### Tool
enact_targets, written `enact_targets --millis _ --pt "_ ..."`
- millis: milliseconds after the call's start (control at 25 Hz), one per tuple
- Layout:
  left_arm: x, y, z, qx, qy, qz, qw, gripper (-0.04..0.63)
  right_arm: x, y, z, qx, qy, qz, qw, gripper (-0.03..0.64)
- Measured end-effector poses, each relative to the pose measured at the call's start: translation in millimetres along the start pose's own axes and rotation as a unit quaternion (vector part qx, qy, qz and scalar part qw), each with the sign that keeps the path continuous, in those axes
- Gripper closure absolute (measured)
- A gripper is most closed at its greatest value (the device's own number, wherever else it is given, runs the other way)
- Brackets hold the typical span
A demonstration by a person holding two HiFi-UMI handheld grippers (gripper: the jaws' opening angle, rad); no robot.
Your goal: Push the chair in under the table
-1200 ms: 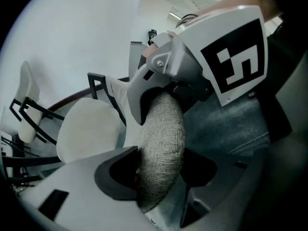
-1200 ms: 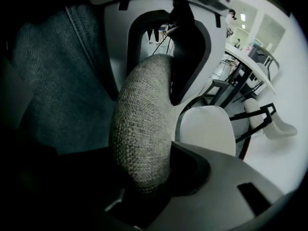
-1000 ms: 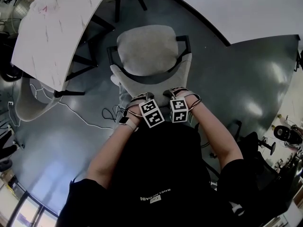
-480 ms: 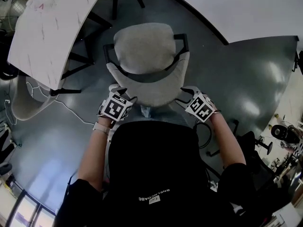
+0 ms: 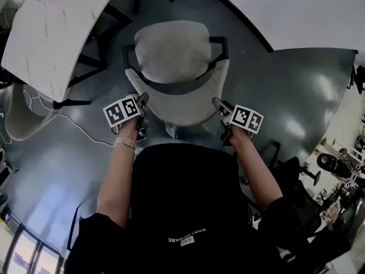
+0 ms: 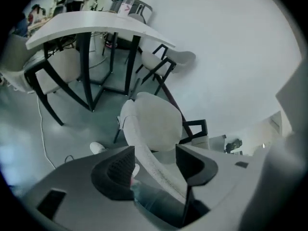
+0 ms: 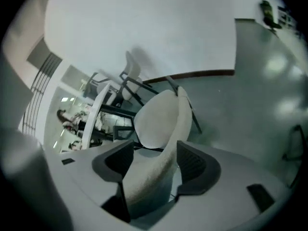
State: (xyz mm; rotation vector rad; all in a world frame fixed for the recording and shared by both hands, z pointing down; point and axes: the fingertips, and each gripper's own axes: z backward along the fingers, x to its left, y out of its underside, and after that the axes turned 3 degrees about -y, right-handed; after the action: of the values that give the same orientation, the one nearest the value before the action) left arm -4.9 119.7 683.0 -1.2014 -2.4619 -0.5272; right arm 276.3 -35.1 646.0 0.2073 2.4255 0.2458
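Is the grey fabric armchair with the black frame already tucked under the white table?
No, the head view shows the grey fabric armchair standing whole on the dark floor, clear of the white table.

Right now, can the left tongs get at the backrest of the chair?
Most likely yes: the left tongs stand open astride the left edge of the backrest, and nothing else lies between them and it.

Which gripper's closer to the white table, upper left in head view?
Left. The left gripper sits at the table-side end of the chair backrest; the right gripper, jaws just opened wider around the backrest, is at the end away from the white table.
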Motion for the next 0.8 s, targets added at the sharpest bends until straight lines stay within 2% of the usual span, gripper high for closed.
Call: enact_targets --millis 200,400,560,800 --pt "11 23 -21 0.013 -0.037 0.052 0.9979 0.345 -33 14 -7 -0.016 0.083 -0.106 0.991 0.343" --pt "17 41 -37 0.027 -0.044 0.111 0.9924 0.344 -38 30 -20 -0.009 0.093 -0.178 0.980 0.344" --pt "8 45 -52 0.045 -0.037 0.112 0.9920 0.344 -35 42 -31 0.000 0.095 -0.200 0.975 0.344" --pt "1 61 -71 0.110 -0.032 0.099 0.9885 0.343 -27 51 -51 0.010 0.112 -0.201 0.973 0.344"
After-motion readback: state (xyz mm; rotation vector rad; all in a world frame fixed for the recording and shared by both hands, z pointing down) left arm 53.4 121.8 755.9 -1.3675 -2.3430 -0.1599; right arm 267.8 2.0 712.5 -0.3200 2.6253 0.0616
